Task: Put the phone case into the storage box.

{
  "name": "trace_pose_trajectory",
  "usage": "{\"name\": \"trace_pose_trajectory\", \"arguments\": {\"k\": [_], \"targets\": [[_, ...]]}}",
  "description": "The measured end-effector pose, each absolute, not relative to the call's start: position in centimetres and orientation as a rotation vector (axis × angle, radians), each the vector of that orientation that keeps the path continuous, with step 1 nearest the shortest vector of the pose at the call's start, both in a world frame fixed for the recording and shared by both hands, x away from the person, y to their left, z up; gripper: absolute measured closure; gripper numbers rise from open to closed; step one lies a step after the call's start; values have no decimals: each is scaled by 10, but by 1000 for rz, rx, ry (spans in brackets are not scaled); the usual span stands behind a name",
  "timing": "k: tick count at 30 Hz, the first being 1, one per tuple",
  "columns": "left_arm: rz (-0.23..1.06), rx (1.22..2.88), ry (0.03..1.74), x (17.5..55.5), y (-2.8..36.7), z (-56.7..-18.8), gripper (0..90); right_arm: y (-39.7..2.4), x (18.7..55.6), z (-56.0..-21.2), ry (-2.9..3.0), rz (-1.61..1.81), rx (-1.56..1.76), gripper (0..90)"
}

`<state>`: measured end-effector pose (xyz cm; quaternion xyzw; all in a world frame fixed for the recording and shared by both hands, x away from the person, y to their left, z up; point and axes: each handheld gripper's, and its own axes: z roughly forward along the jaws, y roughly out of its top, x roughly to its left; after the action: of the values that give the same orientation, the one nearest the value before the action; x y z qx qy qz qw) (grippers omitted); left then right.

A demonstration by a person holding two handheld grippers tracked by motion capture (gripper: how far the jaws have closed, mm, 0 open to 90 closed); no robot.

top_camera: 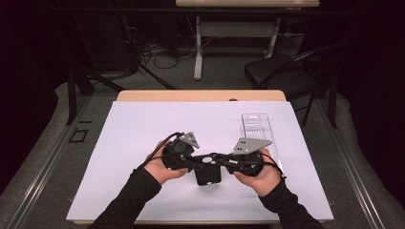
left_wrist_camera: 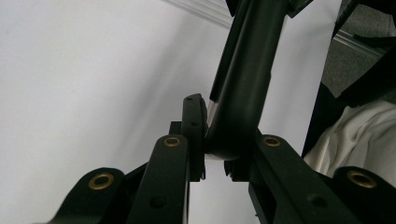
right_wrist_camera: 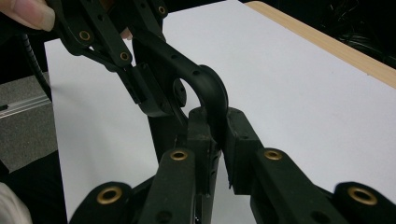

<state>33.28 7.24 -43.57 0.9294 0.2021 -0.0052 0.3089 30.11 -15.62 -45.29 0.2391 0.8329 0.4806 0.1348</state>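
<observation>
**Black curved part held between two grippers, over white sheet**

Item 1. Black part (top_camera: 208, 174): a flat plate with a small round hole, hanging below a curved, looped handle or arm. In the high view it sits at the near middle of the counter (top_camera: 200, 96), between the two hands and above the white sheet (top_camera: 143, 129). Whether it touches the sheet cannot be told.

Item 2. Left gripper (top_camera: 193, 162): held in the person's left hand (top_camera: 160, 168), pointing toward the centre. In the left gripper view its jaws are clenched on a thick black bar of the part (left_wrist_camera: 240, 84), pads pressed against either side.

Item 3. Right gripper (top_camera: 224, 162): held in the right hand (top_camera: 260, 175), facing the left one, grey three-cornered plate on top. In the right gripper view its jaws are closed on the rounded loop of the part (right_wrist_camera: 212, 91); the other gripper (right_wrist_camera: 144, 95) grips the same piece just beyond.

Item 4. Clear plastic tray (top_camera: 258, 126): long and narrow, lying on the sheet at the far right, just behind the right hand. Contents cannot be made out.

Item 5. Black chair (top_camera: 282, 71): on the floor beyond the counter.
</observation>
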Motion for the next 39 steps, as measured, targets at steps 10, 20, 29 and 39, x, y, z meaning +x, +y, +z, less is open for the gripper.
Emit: {"name": "trace_pose_trajectory", "arguments": {"k": [10, 20, 29, 39], "targets": [[-12, 2454, 539, 333, 72, -435, 812, -156, 302, -453, 2409, 1394, 686, 824], [-9, 2459, 537, 332, 72, -435, 811, -157, 302, -454, 2412, 1405, 687, 824], [-8, 2457, 537, 332, 72, -435, 811, -157, 302, -454, 2409, 1410, 686, 824], [-10, 2447, 542, 333, 74, -434, 809, -157, 304, -454, 2409, 1422, 689, 826]]}}
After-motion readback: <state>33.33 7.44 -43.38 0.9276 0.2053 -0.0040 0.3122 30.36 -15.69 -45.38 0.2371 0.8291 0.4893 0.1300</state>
